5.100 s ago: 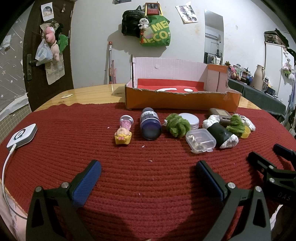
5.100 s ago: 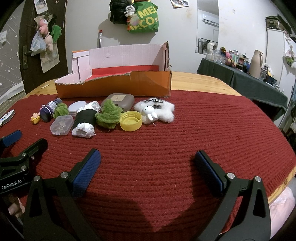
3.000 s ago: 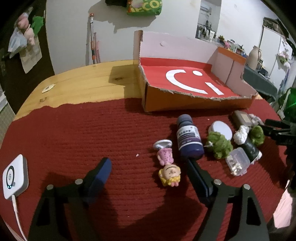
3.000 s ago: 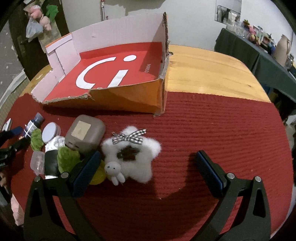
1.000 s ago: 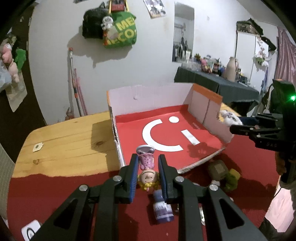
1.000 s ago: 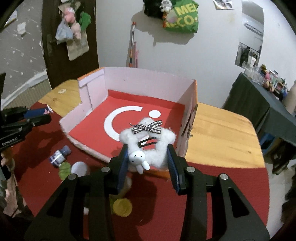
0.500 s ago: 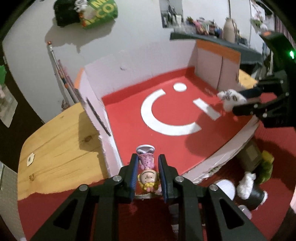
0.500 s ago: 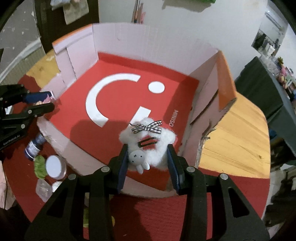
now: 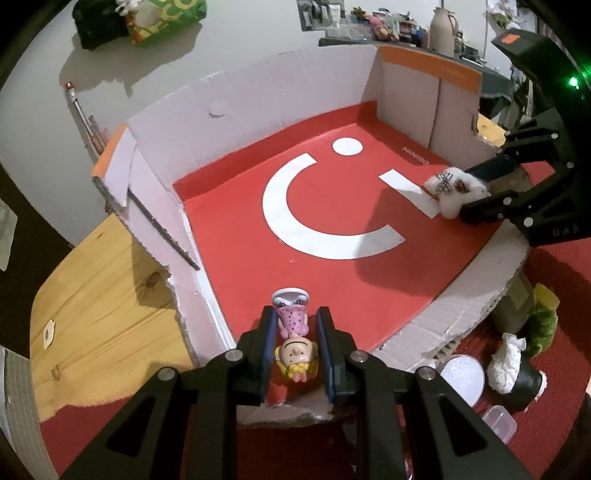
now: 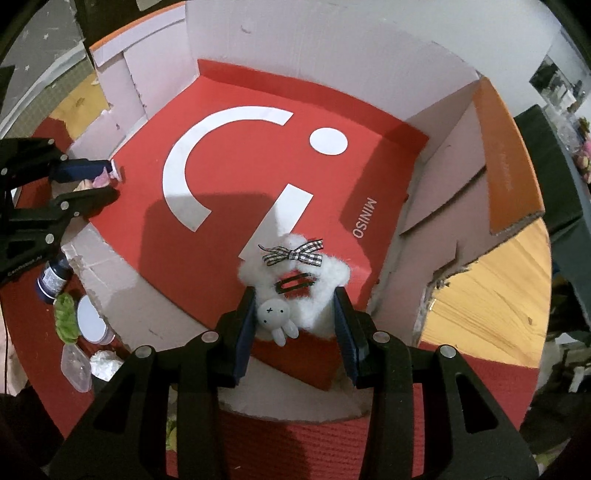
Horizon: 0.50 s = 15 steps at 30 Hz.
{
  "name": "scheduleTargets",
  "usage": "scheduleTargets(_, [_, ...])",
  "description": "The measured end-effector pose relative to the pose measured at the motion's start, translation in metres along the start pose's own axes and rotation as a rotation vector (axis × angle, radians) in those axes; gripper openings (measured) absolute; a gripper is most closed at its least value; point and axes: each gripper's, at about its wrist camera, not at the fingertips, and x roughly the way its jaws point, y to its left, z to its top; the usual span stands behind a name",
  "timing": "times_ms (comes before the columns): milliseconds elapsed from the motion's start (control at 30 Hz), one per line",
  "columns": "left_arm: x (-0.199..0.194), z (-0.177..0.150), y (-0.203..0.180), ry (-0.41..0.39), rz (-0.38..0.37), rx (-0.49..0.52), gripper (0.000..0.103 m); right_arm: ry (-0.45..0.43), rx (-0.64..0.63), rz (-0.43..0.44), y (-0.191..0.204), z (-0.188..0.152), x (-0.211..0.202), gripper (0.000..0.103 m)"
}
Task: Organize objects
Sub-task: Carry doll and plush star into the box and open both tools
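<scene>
Grippers both hold toys over our cardboard box (image 9: pixel 236 110): left gripper (image 9: pixel 295 334) clamped on the small doll figurine (image 9: pixel 293 341) above its near-left corner, right gripper (image 10: pixel 295 317) closed around the fluffy white star plush (image 10: pixel 295 284) at the near-right edge.

A light wooden table top (image 9: pixel 110 295) is seen, partly covered by a red ribbed knitted cloth (image 10: pixel 487 384). A small pale sticker (image 9: pixel 48 328) is stuck on the bare wood near the table's left edge. Behind the table a white wall (image 9: pixel 221 48) is shown, on which a green printed shopping bag (image 9: pixel 166 14) and a black bag (image 9: pixel 99 22) are hung side by side. A thin pole with a red tip (image 9: pixel 79 110) is leaned against that wall. At the far right, a tall beige jug (image 9: pixel 443 29) is set among clutter on a side table draped in dark green cloth (image 10: pixel 543 147).
</scene>
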Motion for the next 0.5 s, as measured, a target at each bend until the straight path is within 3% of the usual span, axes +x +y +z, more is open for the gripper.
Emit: scheduleTargets(500, [0.0014, 0.0018, 0.0019, 0.020, -0.014, 0.021, 0.022, 0.006, -0.009, 0.009, -0.0023, -0.0021, -0.0019, 0.040])
